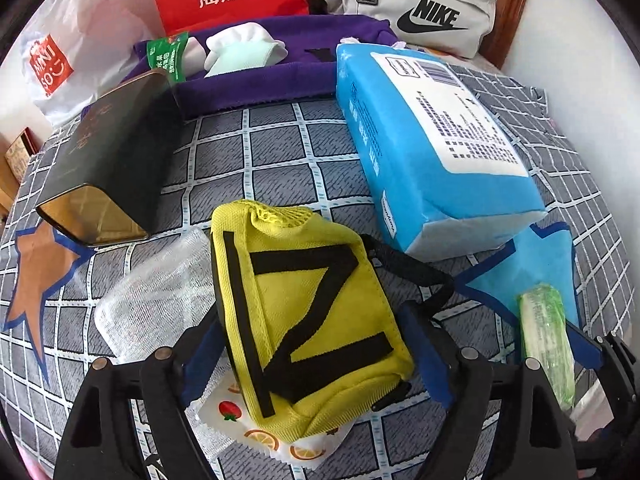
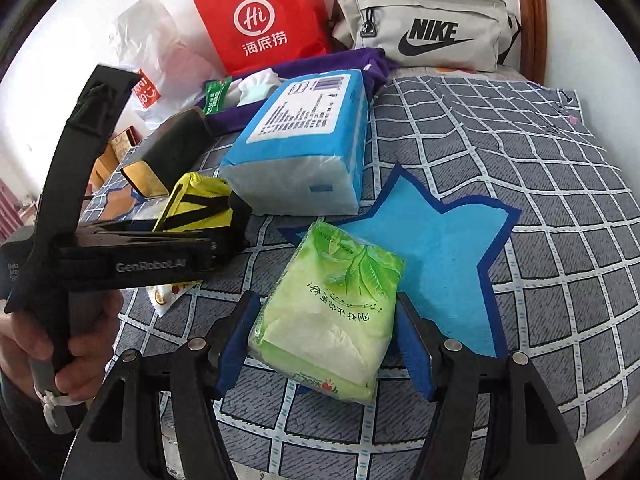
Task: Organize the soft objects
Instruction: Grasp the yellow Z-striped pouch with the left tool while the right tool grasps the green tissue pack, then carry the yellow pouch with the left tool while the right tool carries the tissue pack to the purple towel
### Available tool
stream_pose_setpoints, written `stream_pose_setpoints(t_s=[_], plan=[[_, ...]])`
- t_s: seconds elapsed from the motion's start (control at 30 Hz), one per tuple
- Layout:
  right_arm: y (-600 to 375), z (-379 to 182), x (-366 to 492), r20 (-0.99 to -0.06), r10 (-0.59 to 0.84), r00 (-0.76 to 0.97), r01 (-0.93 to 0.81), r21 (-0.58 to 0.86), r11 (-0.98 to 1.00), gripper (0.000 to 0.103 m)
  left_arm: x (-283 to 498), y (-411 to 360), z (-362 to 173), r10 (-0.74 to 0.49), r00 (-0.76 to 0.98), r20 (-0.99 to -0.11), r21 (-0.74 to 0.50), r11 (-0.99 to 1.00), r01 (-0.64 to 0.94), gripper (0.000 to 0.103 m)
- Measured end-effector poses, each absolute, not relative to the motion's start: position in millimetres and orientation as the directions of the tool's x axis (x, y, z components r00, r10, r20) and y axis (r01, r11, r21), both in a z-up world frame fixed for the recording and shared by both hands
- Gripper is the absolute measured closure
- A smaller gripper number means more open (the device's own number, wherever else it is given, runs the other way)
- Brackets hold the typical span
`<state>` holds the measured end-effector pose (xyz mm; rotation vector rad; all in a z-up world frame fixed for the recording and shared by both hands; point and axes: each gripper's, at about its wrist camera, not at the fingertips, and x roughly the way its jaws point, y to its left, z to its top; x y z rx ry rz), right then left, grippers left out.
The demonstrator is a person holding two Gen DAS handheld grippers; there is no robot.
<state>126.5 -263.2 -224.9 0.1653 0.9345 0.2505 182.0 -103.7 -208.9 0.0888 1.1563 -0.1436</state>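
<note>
Both claws are engaged at once on the bed [image 2: 500,152], whose checked grey cover carries star patches. The left claw [image 1: 316,344] has its blue pads on either side of the yellow pouch [image 1: 308,320], a soft zip bag with black stripes, and appears to be pinching it; the pouch lies partly over a fruit-printed wipe packet [image 1: 256,432] and beside a clear plastic case [image 1: 156,300]. The right claw [image 2: 324,344] straddles the green tissue pack [image 2: 332,312], which sits at the edge of the blue star patch [image 2: 448,256]; its pads look to be touching the pack's sides, though how firm the squeeze is cannot be told. Behind them lie the large blue tissue pack [image 1: 432,140], a black box [image 1: 108,160] on its side, and a purple cloth [image 1: 248,80] holding pale socks [image 1: 240,52] and a green sachet [image 1: 172,56]; a red paper bag [image 2: 264,16] and a grey Nike bag [image 2: 424,28] stand at the headboard. The step in hand seems to be the grasp of two soft items together. Next, each must be lifted without slipping from its pads, since both are squashy, and carried to where the soft things are being gathered, likely the purple cloth at the back.
</note>
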Motion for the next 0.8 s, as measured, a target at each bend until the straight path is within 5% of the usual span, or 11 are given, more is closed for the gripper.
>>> stream_pose_setpoints(t_s=[0.23,0.8], plan=[[-259,-226,123,-0.77,0.272,0.578,-0.156,0.223,0.962,0.037,177,-85,-199,-0.153,0.403,-0.902,-0.109,0.985,0.13,0.036],[-241,-201,115,-0.76,0.256,0.598,-0.183,0.182,0.966,0.038,145,-10,-158,-0.219,0.476,-0.852,-0.237,0.971,0.023,0.037]])
